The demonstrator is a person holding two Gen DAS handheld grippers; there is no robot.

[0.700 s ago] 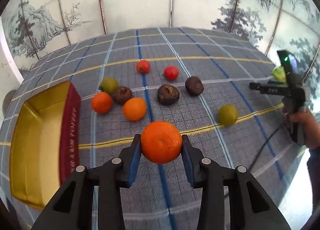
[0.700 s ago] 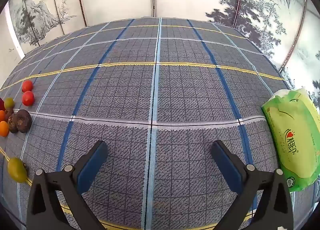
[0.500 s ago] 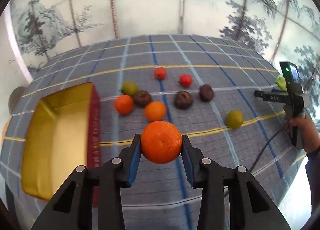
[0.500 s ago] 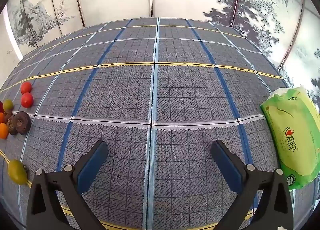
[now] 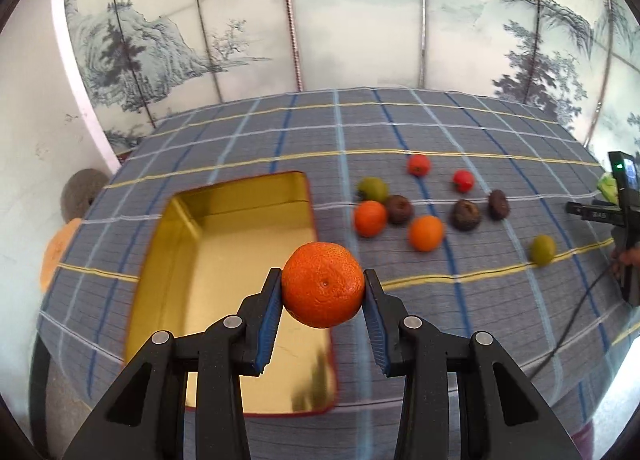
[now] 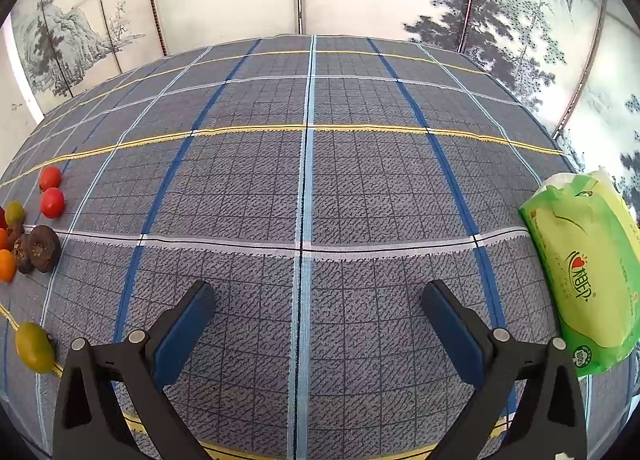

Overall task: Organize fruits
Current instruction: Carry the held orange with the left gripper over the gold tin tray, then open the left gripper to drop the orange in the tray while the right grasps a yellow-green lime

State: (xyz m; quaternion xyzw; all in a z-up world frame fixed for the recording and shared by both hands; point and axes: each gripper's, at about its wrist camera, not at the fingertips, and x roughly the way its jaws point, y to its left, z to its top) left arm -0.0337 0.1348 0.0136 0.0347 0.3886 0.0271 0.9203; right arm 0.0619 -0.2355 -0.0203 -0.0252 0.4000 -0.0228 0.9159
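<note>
We log left tongs — clamped on an orange above the gold tin. Right tongs — spread wide, empty, over the tabletop.

You have a green tissue pack at the right edge of the plaid tablecloth; painted screen panels stand far behind.
</note>
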